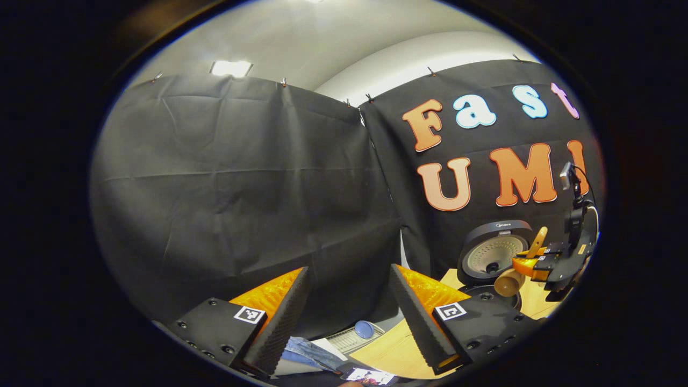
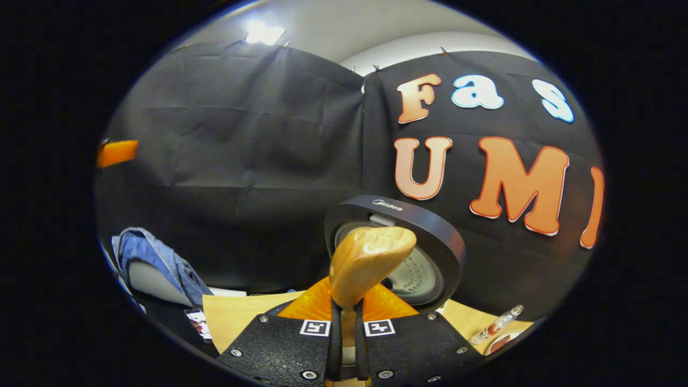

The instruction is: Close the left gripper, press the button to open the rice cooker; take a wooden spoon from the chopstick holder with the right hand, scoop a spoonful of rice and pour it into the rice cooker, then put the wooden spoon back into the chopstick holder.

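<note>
Right gripper (image 2: 344, 322) is clamped on the wooden spoon (image 2: 368, 263), bowl up in front of the open rice cooker (image 2: 398, 236). Left gripper (image 1: 349, 317) hangs wide open, well off to the cooker's side. Any tilt could spill rice early. Can't see inside the pot.

Rice cooker (image 2: 398, 236): dark round body, lid raised upright, pale perforated inner plate facing forward; standing on wooden tabletop before the black cloth wall. Also at right of left gripper view (image 1: 492, 252), lid open likewise.

Wooden spoon (image 2: 368, 263): light wood, glossy, bowl end uppermost, tilted slightly right, handle clamped between right gripper's fingers, in front of the open lid. From left gripper view (image 1: 524, 266), held aslant over the cooker.
</note>
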A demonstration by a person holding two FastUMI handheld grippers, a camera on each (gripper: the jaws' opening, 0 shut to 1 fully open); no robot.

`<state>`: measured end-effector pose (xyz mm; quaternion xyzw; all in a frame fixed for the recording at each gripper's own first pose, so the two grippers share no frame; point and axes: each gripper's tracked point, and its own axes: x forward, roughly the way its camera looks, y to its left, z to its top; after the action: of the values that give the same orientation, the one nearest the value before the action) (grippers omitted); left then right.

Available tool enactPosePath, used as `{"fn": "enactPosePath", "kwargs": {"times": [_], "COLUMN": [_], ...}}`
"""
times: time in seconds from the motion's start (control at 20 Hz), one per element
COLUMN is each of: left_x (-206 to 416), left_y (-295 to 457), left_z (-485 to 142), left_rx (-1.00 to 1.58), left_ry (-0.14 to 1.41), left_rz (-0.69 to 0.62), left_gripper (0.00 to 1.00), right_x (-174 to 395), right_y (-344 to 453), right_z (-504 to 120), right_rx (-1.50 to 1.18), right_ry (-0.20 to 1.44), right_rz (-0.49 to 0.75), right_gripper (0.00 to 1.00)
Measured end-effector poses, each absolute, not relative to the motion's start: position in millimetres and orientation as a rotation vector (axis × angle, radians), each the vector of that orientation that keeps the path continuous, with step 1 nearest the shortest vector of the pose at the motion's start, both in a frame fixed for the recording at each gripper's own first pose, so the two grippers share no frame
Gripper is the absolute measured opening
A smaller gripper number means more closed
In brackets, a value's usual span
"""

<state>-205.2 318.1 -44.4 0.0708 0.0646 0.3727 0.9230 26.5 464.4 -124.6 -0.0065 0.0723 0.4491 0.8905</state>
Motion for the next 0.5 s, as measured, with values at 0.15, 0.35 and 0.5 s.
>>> {"fn": "enactPosePath", "kwargs": {"times": [0.15,0.35,0.5], "left_x": [-203,-196,-187], "left_y": [316,314,304], "left_z": [-37,-36,-36], "left_rx": [0.138,0.141,0.138], "left_ry": [0.116,0.122,0.122], "left_rz": [0.744,0.728,0.704], "left_gripper": [0.91,0.91,0.92], "right_x": [28,31,36], "right_y": [432,376,328], "right_z": [-130,-134,-139], "right_rx": [0.063,0.118,0.158], "right_ry": [0.221,0.273,0.310], "right_rz": [0.887,0.817,0.740], "right_gripper": [0.09,0.09,0.09]}}
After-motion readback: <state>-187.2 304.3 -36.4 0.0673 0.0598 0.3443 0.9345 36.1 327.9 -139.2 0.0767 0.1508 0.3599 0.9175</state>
